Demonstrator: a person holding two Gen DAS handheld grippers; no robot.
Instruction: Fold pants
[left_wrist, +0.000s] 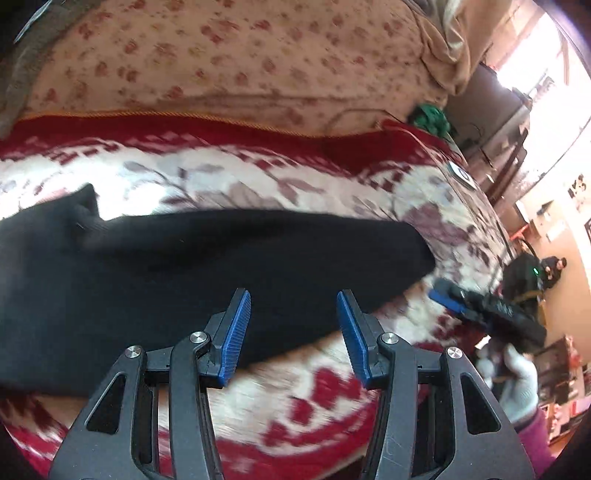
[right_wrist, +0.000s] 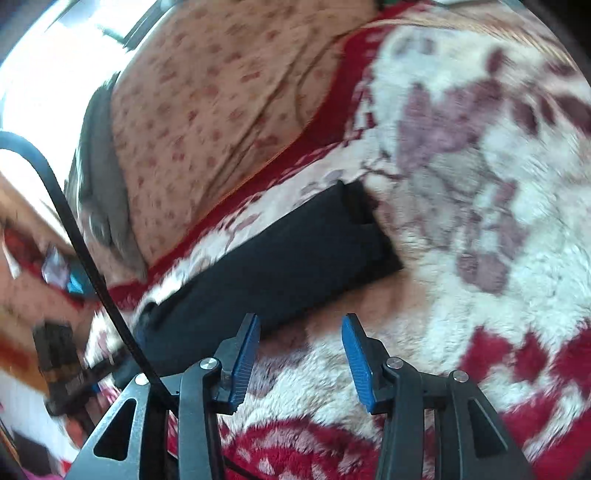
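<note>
On the red-and-white blanket (left_wrist: 303, 402), left wrist view: black pants (left_wrist: 207, 266) lie folded lengthwise, left end cut off. Left gripper (left_wrist: 293, 306) open, empty, above their near edge.

Right wrist view: right gripper (right_wrist: 300, 332) open, empty, over blurred blanket beside the pants.

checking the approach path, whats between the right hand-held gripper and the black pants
Only bare red-and-white floral blanket: in the right wrist view, nothing else lies between the right hand-held gripper and the black pants.

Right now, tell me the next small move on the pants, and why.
Probably bring the left gripper down onto the near edge of the pants to grip it: both grippers are open and empty, and the pants lie as one long band on the blanket.
</note>
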